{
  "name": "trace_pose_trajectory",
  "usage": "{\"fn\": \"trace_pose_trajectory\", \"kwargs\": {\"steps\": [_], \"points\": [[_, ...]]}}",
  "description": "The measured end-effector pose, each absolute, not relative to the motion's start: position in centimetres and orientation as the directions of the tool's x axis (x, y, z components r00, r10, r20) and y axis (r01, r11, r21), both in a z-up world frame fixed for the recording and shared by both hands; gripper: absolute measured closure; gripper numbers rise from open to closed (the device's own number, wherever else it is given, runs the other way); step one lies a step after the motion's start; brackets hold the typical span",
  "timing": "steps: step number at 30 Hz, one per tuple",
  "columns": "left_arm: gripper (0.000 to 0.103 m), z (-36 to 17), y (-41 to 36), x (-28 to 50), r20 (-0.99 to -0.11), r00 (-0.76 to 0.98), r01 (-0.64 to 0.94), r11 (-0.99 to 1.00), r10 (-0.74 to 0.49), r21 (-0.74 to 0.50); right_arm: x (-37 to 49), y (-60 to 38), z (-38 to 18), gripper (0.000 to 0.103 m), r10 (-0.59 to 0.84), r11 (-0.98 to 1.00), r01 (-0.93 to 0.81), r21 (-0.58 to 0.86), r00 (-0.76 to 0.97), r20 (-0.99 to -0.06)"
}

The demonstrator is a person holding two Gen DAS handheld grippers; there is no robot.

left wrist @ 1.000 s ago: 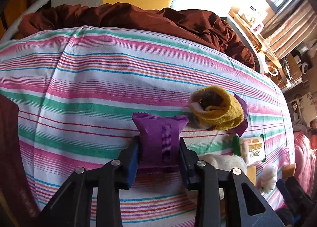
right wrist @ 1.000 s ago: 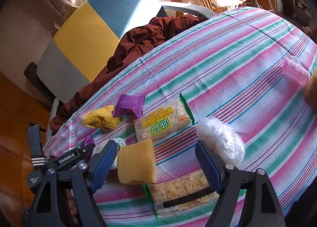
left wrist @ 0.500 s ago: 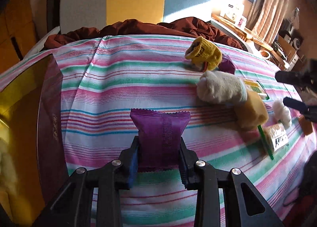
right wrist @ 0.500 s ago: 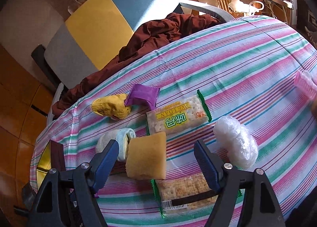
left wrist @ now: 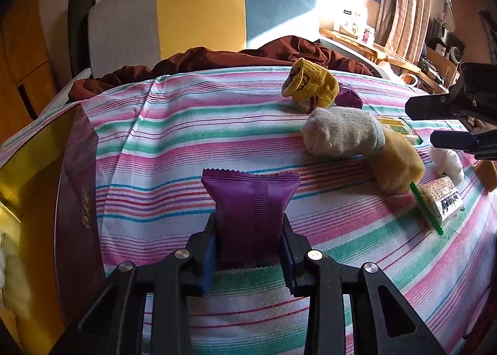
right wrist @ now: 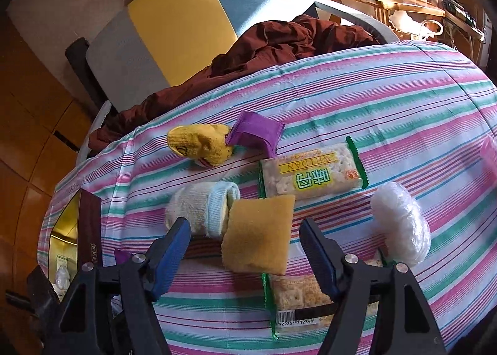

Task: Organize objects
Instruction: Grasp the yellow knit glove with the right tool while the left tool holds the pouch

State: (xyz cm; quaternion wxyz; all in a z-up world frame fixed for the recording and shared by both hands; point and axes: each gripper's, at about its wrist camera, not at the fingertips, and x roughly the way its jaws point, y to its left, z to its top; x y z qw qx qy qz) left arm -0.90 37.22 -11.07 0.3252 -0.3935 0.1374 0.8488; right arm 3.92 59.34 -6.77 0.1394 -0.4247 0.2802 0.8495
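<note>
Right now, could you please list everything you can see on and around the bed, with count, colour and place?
Snack packet: one, purple, held in left gripper.
Second snack packet: one, purple, beside yellow sock.
Yellow sock: one, far side of the items.
White sock: one, rolled, touching tan pouch.
Tan pouch: one, between right gripper's fingers.
Cracker packs: two, green-edged.
Bubble wrap: one, clear.
Box: one, maroon and gold, open.
Bedsheet: striped.
Blanket: brown.
Left gripper: shut.
Right gripper: open, jaws just closing.
</note>
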Motion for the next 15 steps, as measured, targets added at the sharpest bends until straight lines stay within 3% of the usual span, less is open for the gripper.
{"fn": "trace_pose_trajectory", "kwargs": {"steps": [6,15], "points": [[0.068,-11.1,37.0,-0.9,-0.751,-0.477,-0.66,-0.75,0.456,-0.036,-0.1,58.1,-5.4,0.029,-0.008,-0.864,-0.398,0.309,-0.602,-0.798],[0.068,-11.3,36.8,-1.2,-0.744,-0.468,-0.66,-0.748,0.477,-0.064,-10.4,56.4,-6.4,0.029,0.077,-0.949,-0.301,0.091,-0.502,-0.862]]}}
